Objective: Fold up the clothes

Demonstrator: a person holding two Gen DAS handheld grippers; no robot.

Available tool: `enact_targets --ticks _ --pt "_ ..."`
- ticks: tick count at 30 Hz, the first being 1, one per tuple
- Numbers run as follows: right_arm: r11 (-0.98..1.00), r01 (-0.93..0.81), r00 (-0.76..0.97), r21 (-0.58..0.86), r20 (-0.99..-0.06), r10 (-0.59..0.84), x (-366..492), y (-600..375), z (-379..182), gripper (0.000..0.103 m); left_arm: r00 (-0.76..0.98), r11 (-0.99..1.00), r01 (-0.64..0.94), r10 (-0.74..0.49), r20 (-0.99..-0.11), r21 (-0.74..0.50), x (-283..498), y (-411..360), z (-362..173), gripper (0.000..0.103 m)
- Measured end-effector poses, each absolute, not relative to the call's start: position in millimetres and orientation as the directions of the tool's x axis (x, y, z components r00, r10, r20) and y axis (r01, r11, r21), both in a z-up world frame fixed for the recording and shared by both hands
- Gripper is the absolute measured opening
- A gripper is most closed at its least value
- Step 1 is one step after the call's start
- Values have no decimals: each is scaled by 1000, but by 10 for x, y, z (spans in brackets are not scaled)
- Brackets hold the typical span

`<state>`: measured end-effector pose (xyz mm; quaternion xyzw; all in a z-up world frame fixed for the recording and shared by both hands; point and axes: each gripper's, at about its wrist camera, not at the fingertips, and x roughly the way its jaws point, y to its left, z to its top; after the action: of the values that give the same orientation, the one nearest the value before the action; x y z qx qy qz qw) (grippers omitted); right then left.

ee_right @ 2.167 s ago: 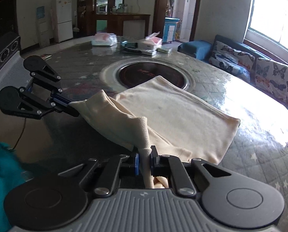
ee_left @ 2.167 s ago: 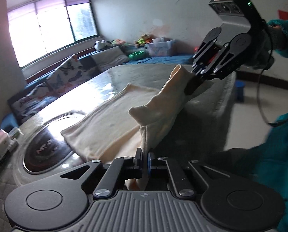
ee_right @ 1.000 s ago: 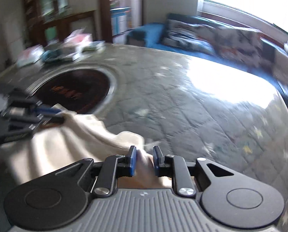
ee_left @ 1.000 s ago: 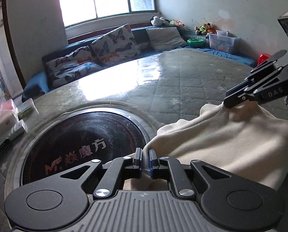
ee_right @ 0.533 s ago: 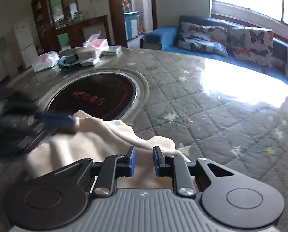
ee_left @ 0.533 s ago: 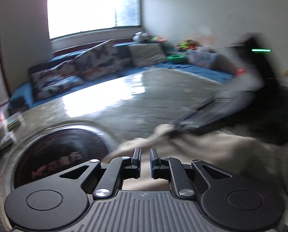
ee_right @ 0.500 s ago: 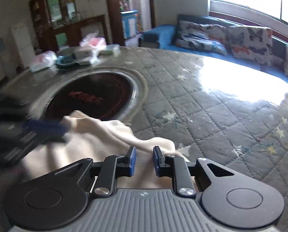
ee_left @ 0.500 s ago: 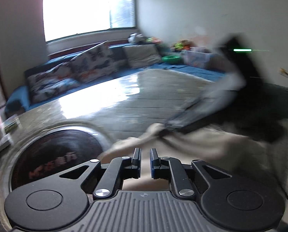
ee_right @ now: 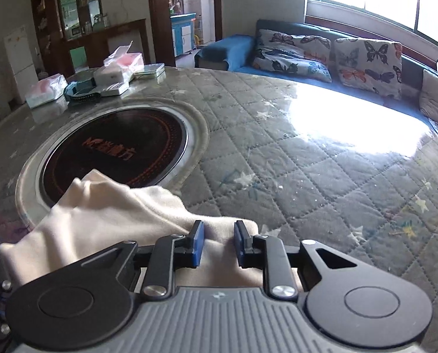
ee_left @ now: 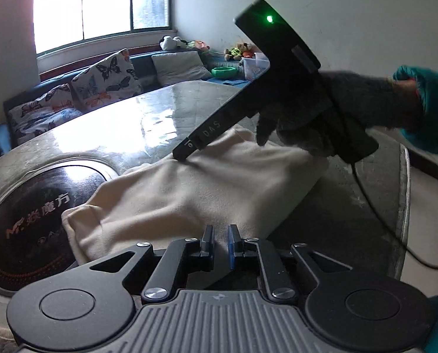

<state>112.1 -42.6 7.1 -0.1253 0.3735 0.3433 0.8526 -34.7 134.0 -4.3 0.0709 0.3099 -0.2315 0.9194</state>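
A cream garment (ee_left: 201,188) is seen lying folded on the quilted tabletop (ee_right: 321,176), with one rumpled end overlapping the rim of the dark round hob (ee_right: 113,147) set into the table; the rest of the cloth lies on the side of the hob nearest both cameras.

The left gripper (ee_left: 220,242) is shown just off the near edge of the garment; its fingers are parted by a narrow gap and nothing is held between them; cloth is visible beyond the tips, and whether the tips touch it cannot be told.

The right gripper (ee_right: 217,242) is seen from its own camera with its blue-padded fingers (ee_right: 197,244) spread moderately wide over the end of the garment farthest from the hob; cloth shows in the gap and under the fingers, but it is not pinched. From the left wrist view the same tool (ee_left: 189,151) is seen slanting down so that its tip rests on the top of the folded garment on the side away from the camera; it is held by a hand (ee_left: 330,117) in a dark knitted glove with a teal sleeve.

Beyond the hob, boxes and packets (ee_right: 113,73) are grouped at the far edge of the table; further off, butterfly-print cushions (ee_right: 366,58) are propped on a blue sofa under the window.
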Motion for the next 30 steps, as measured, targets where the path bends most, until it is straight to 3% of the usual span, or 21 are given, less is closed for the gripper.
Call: enact_targets --ticks 5,17,23,30 --pt "692 -720 473 52 -693 544 960 -354 232 21 740 919 386 -363 -567 -84 -274 1642 138 12" --pt "643 -765 429 31 -721 545 966 234 13 24 706 939 307 -333 -625 -154 -228 1847 -28 11" --pt "657 -751 437 64 -698 568 995 79 139 24 716 936 314 -344 -607 -160 -177 1854 86 11" --pt "698 -716 486 28 -698 526 866 -454 285 24 742 963 231 -268 -615 -141 227 1921 127 11"
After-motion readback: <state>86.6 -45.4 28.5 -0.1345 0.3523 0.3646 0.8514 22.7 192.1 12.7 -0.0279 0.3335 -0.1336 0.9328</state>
